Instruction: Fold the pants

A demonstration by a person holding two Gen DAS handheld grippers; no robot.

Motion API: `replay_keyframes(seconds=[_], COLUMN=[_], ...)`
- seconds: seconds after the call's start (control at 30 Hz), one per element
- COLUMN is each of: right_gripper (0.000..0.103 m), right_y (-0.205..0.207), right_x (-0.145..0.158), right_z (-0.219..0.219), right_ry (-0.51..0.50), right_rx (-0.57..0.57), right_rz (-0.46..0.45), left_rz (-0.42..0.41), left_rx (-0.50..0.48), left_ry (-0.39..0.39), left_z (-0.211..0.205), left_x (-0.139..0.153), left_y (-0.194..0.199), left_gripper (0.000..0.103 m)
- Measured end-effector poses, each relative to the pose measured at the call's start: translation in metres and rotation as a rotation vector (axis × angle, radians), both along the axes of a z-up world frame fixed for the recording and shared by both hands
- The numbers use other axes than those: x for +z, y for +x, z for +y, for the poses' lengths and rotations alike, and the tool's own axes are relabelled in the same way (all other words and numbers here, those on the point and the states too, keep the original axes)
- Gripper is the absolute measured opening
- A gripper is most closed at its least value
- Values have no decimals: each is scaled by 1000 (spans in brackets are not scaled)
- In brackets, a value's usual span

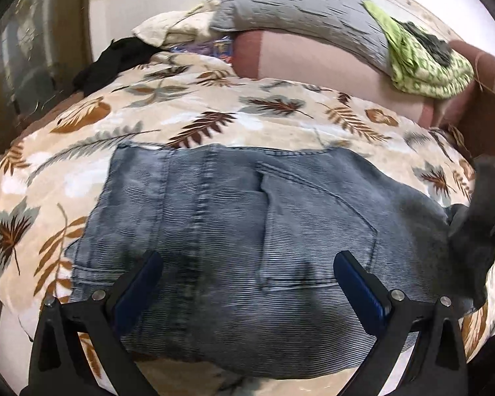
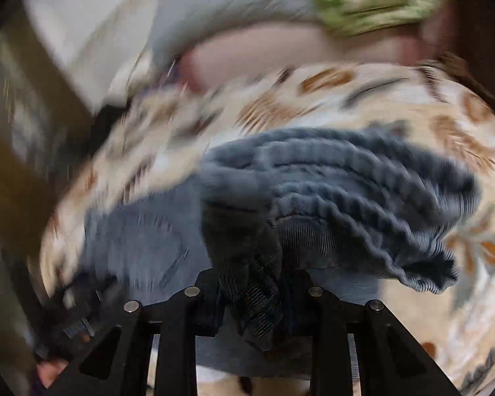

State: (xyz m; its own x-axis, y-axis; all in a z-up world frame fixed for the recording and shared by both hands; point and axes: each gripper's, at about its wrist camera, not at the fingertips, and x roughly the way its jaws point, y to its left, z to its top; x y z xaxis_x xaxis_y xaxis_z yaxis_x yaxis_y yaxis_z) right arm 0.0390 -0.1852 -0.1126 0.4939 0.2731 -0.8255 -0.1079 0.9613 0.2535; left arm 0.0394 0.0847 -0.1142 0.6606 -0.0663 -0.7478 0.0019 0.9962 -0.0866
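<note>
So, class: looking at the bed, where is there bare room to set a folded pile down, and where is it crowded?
Free: the leaf-print blanket between the jeans and the pink pillow, and the strip left of the jeans. Crowded: the head of the bed, with the grey pillow, green cloth and black garment.

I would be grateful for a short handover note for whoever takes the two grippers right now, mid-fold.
Left gripper: open, empty, poised over the jeans.
Right gripper: shut on a bunched, rippled end of the jeans, lifted off the leaf-print blanket.
Position: the jeans lie on the blanket, back pocket up.
Done: part of the jeans lies flat.
Left: lay the held end over the flat part, release, smooth.
</note>
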Motion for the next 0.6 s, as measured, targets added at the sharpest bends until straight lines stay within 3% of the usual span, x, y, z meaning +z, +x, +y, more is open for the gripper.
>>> replay_keyframes(seconds=[0.1, 0.2, 0.27, 0.43, 0.6], right_gripper=[35, 52, 62, 62, 62], right_y=[-2, -19, -31, -46, -41], right_x=[-31, -34, -27, -16, -12], right_z=[36, 44, 35, -10, -33], right_ry=[-73, -61, 3, 176, 179], right_rx=[106, 182, 198, 179, 66], right_rz=[119, 69, 25, 5, -25], left_rz=[8, 9, 8, 6, -26], left_rx=[20, 29, 31, -20, -108], left_ry=[-9, -14, -14, -23, -1], left_z=[11, 15, 13, 0, -25], left_x=[-2, -4, -4, -3, 0], left_y=[1, 1, 2, 3, -3], left_gripper=[103, 103, 103, 103, 103])
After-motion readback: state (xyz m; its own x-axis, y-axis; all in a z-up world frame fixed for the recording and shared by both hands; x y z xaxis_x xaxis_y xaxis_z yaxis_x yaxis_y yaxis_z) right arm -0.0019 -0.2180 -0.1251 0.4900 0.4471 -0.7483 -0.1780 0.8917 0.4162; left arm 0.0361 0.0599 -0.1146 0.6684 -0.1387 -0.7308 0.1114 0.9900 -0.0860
